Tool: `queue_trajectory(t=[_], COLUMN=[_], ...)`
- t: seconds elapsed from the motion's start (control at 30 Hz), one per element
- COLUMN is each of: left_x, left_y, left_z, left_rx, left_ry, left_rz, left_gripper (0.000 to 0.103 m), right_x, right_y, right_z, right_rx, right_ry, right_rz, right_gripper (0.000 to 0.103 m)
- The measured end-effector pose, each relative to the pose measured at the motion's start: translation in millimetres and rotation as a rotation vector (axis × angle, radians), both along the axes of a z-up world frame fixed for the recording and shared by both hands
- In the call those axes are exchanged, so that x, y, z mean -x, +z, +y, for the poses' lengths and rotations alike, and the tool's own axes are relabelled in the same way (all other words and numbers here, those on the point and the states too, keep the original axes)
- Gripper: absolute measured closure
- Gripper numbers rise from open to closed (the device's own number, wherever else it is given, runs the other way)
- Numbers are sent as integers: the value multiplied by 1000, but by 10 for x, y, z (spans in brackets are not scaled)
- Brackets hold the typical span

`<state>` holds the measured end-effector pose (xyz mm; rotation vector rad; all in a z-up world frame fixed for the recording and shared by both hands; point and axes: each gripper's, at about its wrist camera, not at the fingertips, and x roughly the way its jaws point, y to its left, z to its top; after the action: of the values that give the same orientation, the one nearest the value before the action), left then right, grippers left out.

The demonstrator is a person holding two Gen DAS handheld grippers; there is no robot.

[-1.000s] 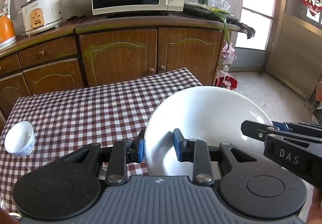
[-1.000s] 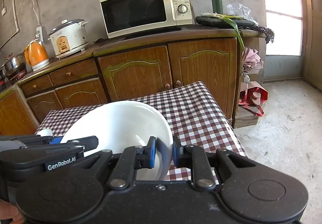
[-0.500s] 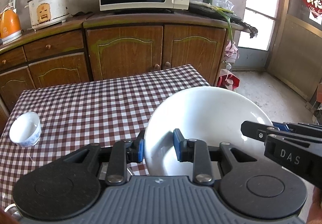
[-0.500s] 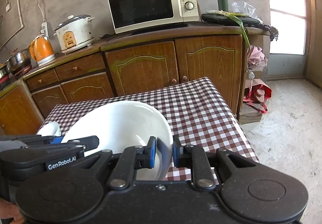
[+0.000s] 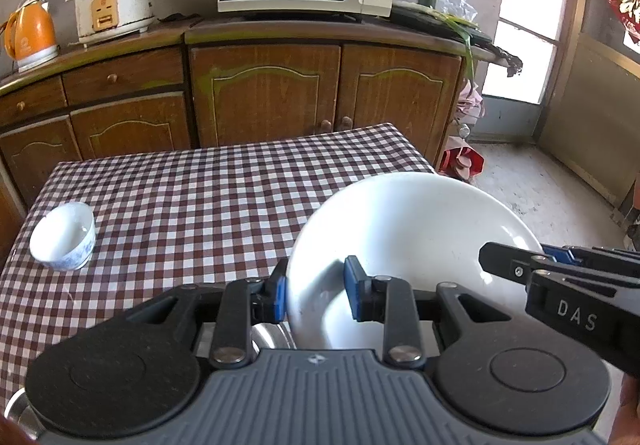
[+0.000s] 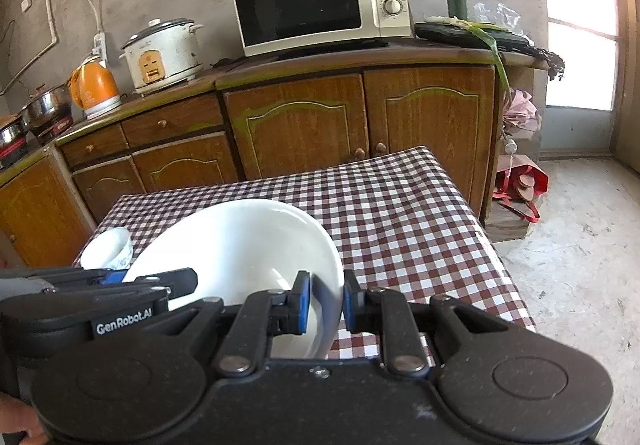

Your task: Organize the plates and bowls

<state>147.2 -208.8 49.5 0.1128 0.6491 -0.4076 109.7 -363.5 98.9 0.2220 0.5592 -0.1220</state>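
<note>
Both tongs, the left gripper [image 5: 314,295] and right gripper [image 6: 323,303], were clamped on opposite rims of a large white glazed ceramic bowl [image 5: 404,241], likely heavy, slick and breakable; a two-sided rim hold looked safest.

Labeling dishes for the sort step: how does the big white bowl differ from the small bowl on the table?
The large white bowl is much wider than the small blue-patterned bowl. The large bowl is plain white; the small one has blue markings outside. The large bowl is tilted and gripped at its rim by the left hand-held gripper and right hand-held gripper; the small one sits upright on the checkered tablecloth, untouched. Both look empty.
</note>
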Motion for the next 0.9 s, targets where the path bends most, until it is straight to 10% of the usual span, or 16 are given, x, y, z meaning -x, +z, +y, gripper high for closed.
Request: queue_trajectory(t=[0.9], left_x=[69], left_y=[-84], left_z=[471], left_rx=[3], left_ry=[85], left_rz=[26], left_gripper=[73], right_x=[-52], right_y=[-102], right_z=[531], right_rx=[-4], right_ry=[78], right_rz=[17], right_gripper=[81])
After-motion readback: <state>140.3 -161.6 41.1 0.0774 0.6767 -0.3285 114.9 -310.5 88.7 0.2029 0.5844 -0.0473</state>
